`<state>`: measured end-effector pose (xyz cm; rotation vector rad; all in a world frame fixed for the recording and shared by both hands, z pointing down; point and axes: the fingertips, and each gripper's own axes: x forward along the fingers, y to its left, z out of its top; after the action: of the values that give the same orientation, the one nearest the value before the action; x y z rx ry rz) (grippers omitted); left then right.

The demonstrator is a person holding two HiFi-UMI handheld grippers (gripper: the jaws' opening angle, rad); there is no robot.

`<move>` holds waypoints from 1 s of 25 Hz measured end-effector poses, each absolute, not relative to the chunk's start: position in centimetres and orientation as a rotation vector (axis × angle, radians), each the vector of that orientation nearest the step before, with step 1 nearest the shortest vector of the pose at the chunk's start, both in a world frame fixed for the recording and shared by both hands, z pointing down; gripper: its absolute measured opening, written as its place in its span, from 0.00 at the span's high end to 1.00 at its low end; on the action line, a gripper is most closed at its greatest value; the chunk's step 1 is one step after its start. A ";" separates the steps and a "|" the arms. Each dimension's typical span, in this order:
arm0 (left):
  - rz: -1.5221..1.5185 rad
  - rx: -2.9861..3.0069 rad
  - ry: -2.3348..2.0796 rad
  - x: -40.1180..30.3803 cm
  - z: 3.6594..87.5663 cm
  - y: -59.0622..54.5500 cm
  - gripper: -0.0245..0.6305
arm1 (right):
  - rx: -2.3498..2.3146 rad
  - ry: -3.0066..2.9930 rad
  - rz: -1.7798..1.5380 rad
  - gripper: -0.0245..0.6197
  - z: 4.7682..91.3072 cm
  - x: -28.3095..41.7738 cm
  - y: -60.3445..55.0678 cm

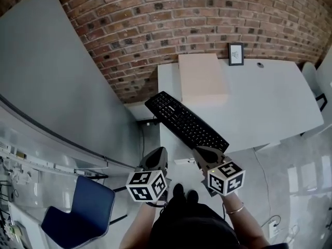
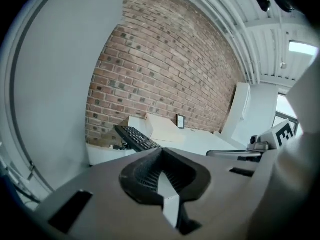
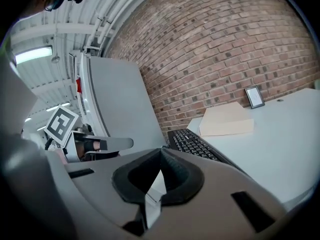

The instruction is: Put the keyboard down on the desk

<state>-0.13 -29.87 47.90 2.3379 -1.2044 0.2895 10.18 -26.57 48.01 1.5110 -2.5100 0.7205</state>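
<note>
Keyboard [image 1: 185, 121] lies diagonally across the desk [image 1: 270, 97] front-left corner, far end overhanging toward 10 o'clock. Right gripper [image 1: 204, 153] has its jaws together at the near end; pinch unclear. Left gripper [image 1: 155, 157] is closed and empty at 7 o'clock. Likely set-down; next is to let go and retreat.

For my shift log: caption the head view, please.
Keyboard lies diagonally on the desk; left gripper and right gripper shut, empty.
</note>
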 end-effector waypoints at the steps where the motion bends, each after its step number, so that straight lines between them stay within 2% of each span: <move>1: 0.291 2.357 -1.208 0.0 47.5 -29.5 0.95 | 1.524 -2.519 0.700 0.95 47.7 10.3 -26.1; 9: 0.262 2.445 -1.220 0.5 45.5 -27.5 0.95 | 1.633 -2.537 0.491 0.95 45.0 11.6 -23.8; 25: 0.211 2.491 -1.249 -0.3 44.6 -26.1 0.95 | 1.756 -2.531 0.375 0.95 43.9 13.7 -21.9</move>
<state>-0.28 -26.12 44.61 2.4910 -1.2490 0.2108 13.71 -21.87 43.86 1.7560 -2.5307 0.3745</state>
